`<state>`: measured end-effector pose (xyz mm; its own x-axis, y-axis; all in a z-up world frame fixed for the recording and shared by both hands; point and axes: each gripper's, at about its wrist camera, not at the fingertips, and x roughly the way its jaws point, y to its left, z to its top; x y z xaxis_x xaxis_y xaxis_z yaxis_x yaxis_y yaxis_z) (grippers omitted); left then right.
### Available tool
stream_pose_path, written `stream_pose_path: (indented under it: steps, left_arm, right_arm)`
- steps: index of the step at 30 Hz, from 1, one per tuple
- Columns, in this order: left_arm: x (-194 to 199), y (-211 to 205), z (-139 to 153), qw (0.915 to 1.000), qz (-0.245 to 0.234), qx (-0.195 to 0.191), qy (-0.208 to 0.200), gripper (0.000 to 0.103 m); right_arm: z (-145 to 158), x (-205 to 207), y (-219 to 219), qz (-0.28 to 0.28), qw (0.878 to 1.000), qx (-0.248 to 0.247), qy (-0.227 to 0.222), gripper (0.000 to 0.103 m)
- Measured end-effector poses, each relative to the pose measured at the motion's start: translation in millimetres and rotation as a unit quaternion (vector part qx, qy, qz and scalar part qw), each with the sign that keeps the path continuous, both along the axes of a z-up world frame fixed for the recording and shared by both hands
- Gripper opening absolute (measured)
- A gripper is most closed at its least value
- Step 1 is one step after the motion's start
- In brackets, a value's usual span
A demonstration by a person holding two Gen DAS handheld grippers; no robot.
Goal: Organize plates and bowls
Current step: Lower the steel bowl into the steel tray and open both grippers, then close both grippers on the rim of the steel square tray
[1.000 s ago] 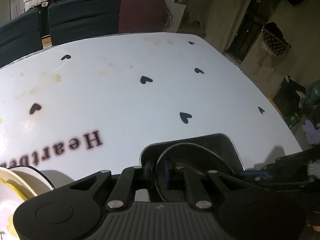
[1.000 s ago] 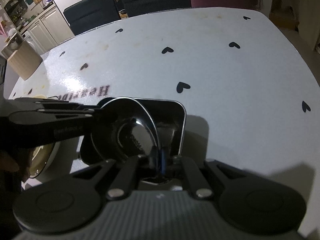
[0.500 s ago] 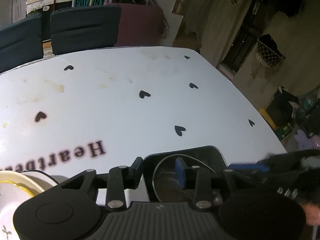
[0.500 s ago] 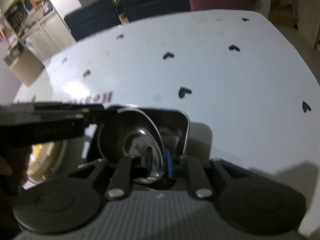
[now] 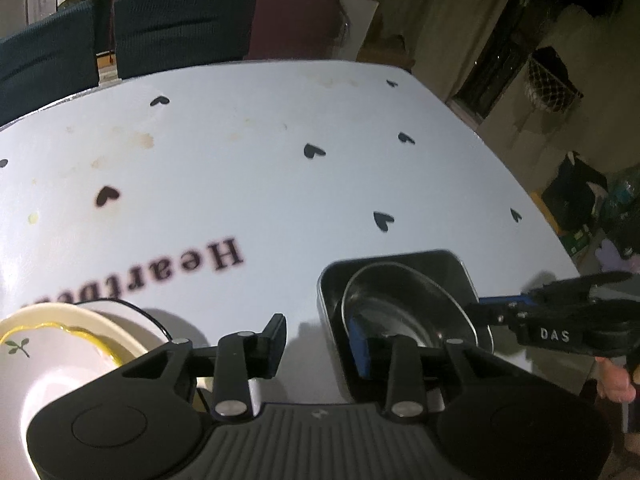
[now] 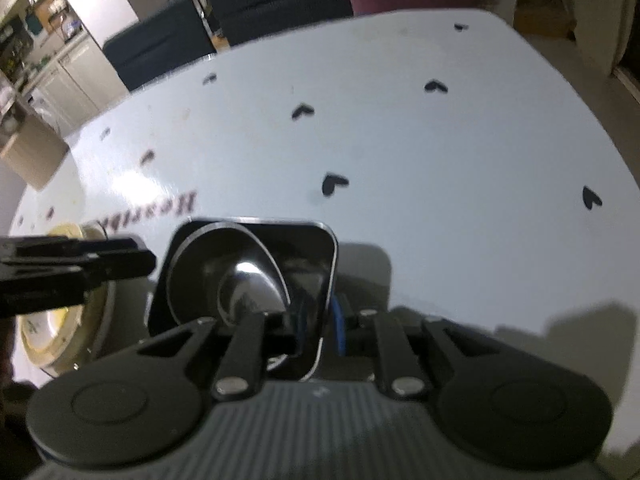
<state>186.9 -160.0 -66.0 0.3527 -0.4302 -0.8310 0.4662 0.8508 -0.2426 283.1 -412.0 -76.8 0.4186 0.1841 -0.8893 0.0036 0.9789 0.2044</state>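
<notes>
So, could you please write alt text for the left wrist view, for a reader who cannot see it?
The left gripper stands open over a white table printed with black hearts, one finger inside a square metal tray that holds a round metal bowl. A cream plate lies at the lower left, and the right gripper reaches the tray's right edge.

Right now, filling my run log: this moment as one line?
left gripper open astride tin wall; right gripper jaws closing, opposite wall between; bowl inside tin

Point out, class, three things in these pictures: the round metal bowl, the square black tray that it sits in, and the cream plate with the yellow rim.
Round metal bowl (image 5: 404, 304): left wrist view, on its inner wall.
Square black tray (image 5: 448, 266): left wrist view, on its far inner wall.
Cream plate (image 5: 60, 364): left wrist view, on its pale inner face.
</notes>
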Motion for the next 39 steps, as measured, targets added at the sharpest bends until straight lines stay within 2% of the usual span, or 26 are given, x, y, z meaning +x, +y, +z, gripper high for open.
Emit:
stream_pose_path:
  steps: [2,7,10,19,22,32,39]
  left_arm:
    - [-1,-1,-2,1.0,-0.005,0.003,0.005,0.036]
    - [-2,-4,-8,0.9996,-0.015,0.015,0.018,0.032]
    - [-2,-5,-9,0.9996,-0.018,0.009,0.022,0.029]
    - [2,-8,-18,0.9988,-0.007,-0.006,0.047,0.024]
    - [2,-11,-20,0.9987,-0.008,-0.007,0.05,0.018]
    - [-1,-26,-30,0.9985,-0.024,0.02,0.044,0.013]
    - [0,-22,-32,0.9987,-0.009,0.007,0.049,0.013]
  right_arm:
    - [-3,1,3,0.008,1.0,-0.008,0.003,0.008]
    - [-5,7,-1,-0.001,1.0,-0.004,-0.004,0.006]
    - [-6,10,-3,-0.009,1.0,0.0,-0.007,0.005]
    - [-1,9,-8,-0.003,1.0,0.004,-0.011,0.004]
    - [-2,9,-8,-0.001,1.0,0.003,-0.012,0.004]
    - [-1,6,-7,0.004,1.0,0.001,-0.014,0.005]
    - [-2,7,-12,0.011,1.0,0.015,-0.011,0.005]
